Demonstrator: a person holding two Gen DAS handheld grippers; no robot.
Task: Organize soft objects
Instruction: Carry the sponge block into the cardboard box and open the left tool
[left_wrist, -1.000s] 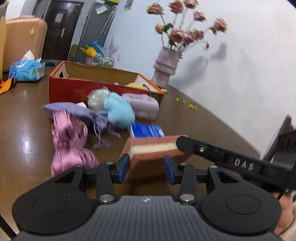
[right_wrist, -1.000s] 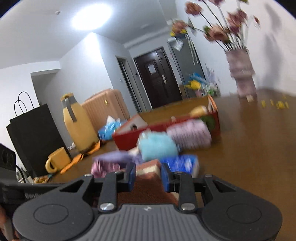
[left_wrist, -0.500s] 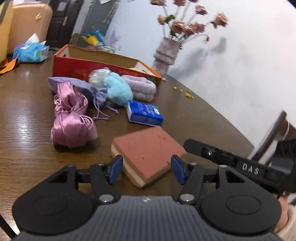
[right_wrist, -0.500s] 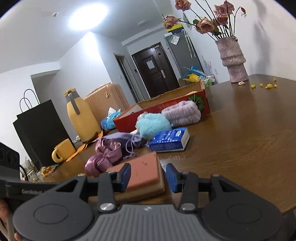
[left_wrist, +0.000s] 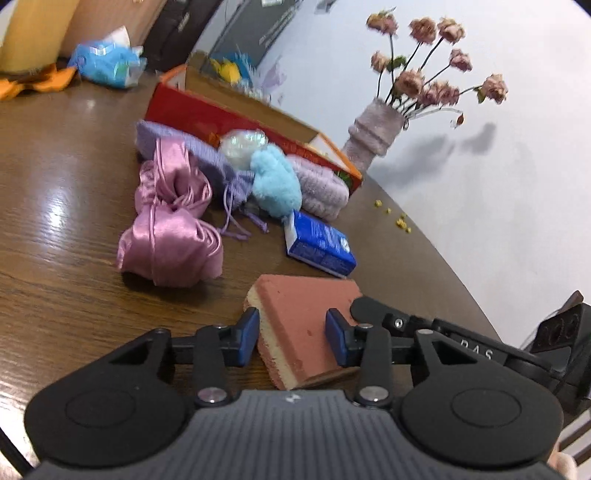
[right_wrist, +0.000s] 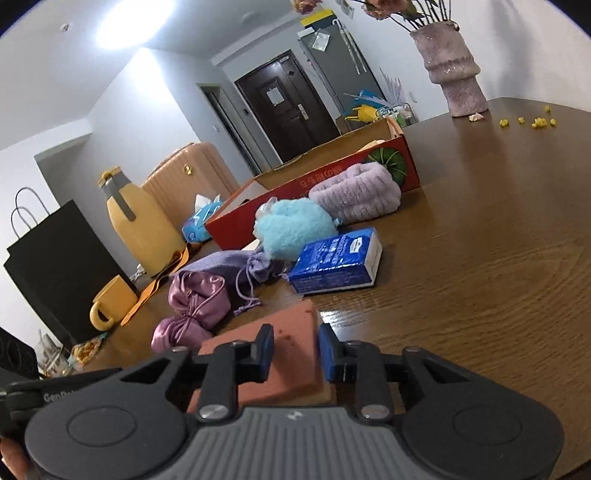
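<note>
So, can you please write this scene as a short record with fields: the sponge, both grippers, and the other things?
sponge: between the fingers of both grippers
left gripper: fingers have just been closing; whether they press the sponge cannot be told
right gripper: the same
behind sponge: blue pack, pink pouch, blue plush
box: red, open, behind the pile
vase: beyond the box, with flowers

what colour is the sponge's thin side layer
Pale yellow under a terracotta-red top on the sponge; clearest in the left wrist view.
</note>
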